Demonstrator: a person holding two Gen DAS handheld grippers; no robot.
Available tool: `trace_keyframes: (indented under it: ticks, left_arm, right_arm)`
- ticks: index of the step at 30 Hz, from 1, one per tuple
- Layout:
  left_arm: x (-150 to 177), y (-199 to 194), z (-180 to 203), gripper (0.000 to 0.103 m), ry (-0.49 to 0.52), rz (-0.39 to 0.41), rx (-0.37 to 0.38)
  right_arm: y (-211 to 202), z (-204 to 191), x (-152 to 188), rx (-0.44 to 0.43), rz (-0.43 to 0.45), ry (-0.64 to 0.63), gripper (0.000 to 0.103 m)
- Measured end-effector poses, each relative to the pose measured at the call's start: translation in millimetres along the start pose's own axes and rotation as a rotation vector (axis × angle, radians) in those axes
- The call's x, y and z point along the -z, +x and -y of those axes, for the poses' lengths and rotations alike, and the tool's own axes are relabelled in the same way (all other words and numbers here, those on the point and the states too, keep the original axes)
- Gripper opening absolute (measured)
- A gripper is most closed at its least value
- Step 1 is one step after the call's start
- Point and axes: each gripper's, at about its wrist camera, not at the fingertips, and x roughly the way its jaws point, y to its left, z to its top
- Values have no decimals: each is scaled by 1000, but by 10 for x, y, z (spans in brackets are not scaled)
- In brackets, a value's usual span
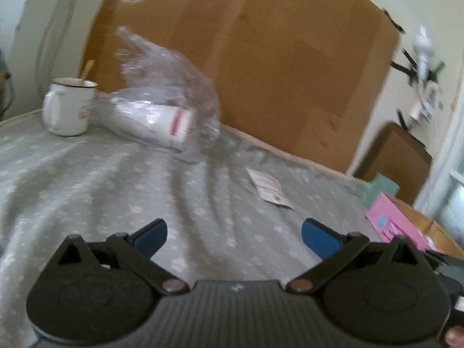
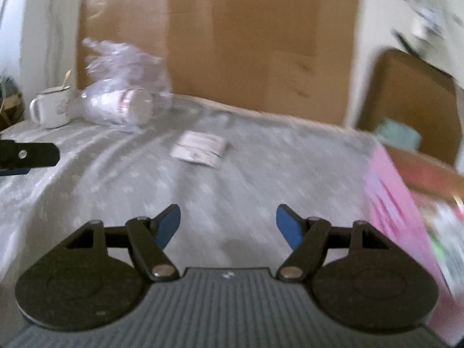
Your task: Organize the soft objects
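A clear plastic bag (image 1: pixel 162 92) holding a stack of white cups lies at the back left of the grey patterned cloth (image 1: pixel 87 191); it also shows in the right wrist view (image 2: pixel 121 95). A small white sachet (image 1: pixel 271 190) lies flat mid-cloth, also in the right wrist view (image 2: pixel 200 148). My left gripper (image 1: pixel 233 236) is open and empty above the cloth, well short of the bag. My right gripper (image 2: pixel 228 224) is open and empty, short of the sachet. The left gripper's finger (image 2: pixel 29 156) pokes in at the right wrist view's left edge.
A white enamel mug (image 1: pixel 68 105) with a wooden stick stands left of the bag. A big cardboard sheet (image 1: pixel 261 58) leans on the wall behind. A pink box (image 2: pixel 406 217) sits in an open cardboard box (image 1: pixel 426 223) at the right edge.
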Motion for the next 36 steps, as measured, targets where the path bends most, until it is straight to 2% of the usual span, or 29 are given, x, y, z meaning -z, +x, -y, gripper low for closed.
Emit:
trace_keyframes:
  ticks: [4,7,12,15,18,20,23,27,30,33,36]
  left_arm:
    - [-41,-42,-138,102,-65,40,-78]
    - [-73,-6,-211,102,-98,43,-131]
    - [-79,40,-226,102,-103,21,-136]
    - [-74,54,-203,102,-92,15,-134]
    - [-75,68,-203,102,-91,8,-129]
    - [-80,78,-211,102,-95,3,-124]
    - [-80,85,-223,102,-103,-2,-118]
    - [-78,88,-223,102,-104,-4,-117]
    - [-77,88,-221,102,-104,-3,-121]
    - [-78,89,-218,102,-104,-1,-123]
    - [-79,85,-218,102,-104,1,-125]
  right_arm:
    - [477,-184,-260,-59,-11,-73,75]
    - [850,-311,-427,-66,-56,-95,77]
    - [1326,-475,-580,-41,-137,-109,90]
    - [1498,-440,-670,-10,-166,-69,97]
    - [1609,-300,-703,19,-194,0,94]
    - [1629,-143,-696,-20,-205,103,70]
    - [1597,-28,-656,14,-199,169,67]
    - [1426,117,-595,-7,-183,265,65]
    - [1253,246,-528,-79,-185,395,66]
    - [1046,338,-451,-204,-212,541,66]
    - [789,342,-315,-323,-243,632,67]
